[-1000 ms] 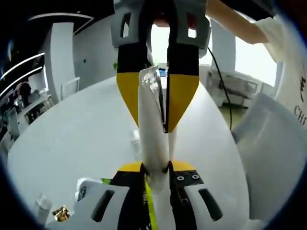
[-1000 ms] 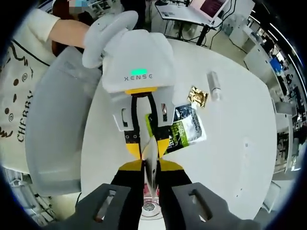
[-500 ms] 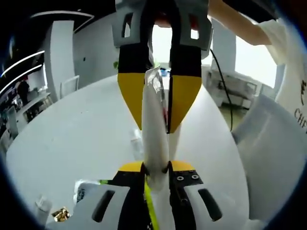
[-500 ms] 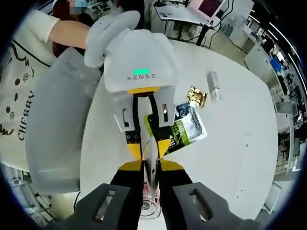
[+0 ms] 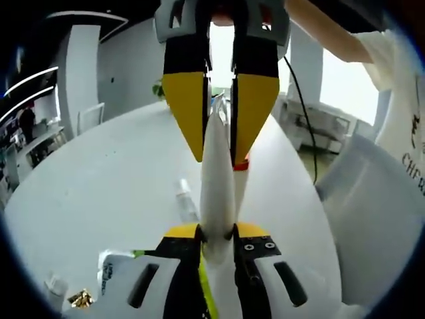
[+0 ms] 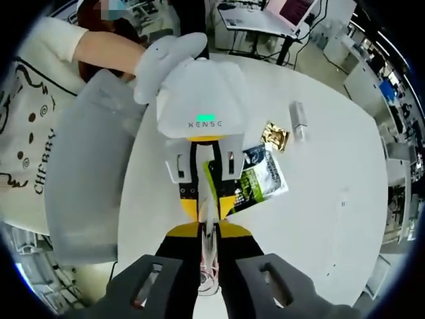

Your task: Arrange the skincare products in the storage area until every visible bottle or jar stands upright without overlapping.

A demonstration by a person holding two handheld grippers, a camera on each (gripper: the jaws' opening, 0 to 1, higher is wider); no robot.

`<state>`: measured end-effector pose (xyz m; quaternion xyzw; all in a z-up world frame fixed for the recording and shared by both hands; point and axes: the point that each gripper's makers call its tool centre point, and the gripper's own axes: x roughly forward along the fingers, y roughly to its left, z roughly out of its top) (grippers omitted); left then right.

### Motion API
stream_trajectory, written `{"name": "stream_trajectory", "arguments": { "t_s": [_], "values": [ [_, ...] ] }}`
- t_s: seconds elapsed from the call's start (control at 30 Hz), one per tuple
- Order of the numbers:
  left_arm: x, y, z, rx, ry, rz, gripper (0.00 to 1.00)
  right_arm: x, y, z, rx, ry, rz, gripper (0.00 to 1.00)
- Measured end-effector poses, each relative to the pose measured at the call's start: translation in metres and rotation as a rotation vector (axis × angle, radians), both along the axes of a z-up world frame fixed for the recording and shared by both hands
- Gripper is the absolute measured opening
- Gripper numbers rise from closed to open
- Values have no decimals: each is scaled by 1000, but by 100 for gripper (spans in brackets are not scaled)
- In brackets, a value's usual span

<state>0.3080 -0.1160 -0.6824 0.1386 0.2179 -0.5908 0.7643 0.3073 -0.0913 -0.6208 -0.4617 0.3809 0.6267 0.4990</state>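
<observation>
A white squeeze tube (image 5: 218,186) is held off the table between both grippers. My left gripper (image 5: 218,231) is shut on its thick lower part. My right gripper (image 5: 218,158) comes in from the top of the left gripper view, its yellow jaws pressed on either side of the flat crimped end. In the right gripper view the tube (image 6: 209,249) runs between my right gripper (image 6: 208,230) and the left gripper (image 6: 208,214), tip to tip. A small tube (image 5: 184,197) lies on the table behind, and a bottle with a red band (image 5: 240,174) stands partly hidden.
On the round white table (image 6: 332,219) lie a green and black sachet (image 6: 255,176), a gold packet (image 6: 273,136) and a small white tube (image 6: 299,119). A white chair (image 6: 86,179) stands at the table's edge beside a person's arm (image 6: 106,50).
The tube's crimped end has turned from broadside to edge-on between the right gripper's jaws. Both grippers keep their hold; the views shifted slightly.
</observation>
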Motion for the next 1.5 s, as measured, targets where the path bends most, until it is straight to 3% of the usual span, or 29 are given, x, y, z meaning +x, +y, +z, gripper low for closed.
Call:
{"name": "stream_trajectory", "arguments": {
  "t_s": [0.8,1.13,1.33,1.5],
  "values": [
    [-2,-7,-1,-11,3,-35,15,-2,-7,-1,-20,29,-44,8],
    [-4,-8,-2,18,8,-81,15,-2,-9,-4,-29,31,-54,9],
    [-3,-10,-2,13,0,-65,16,-1,-12,-6,-36,21,-44,18],
    [1,-8,-1,9,-3,-47,20,1,-11,-4,-28,-1,-43,20]
  ]
}}
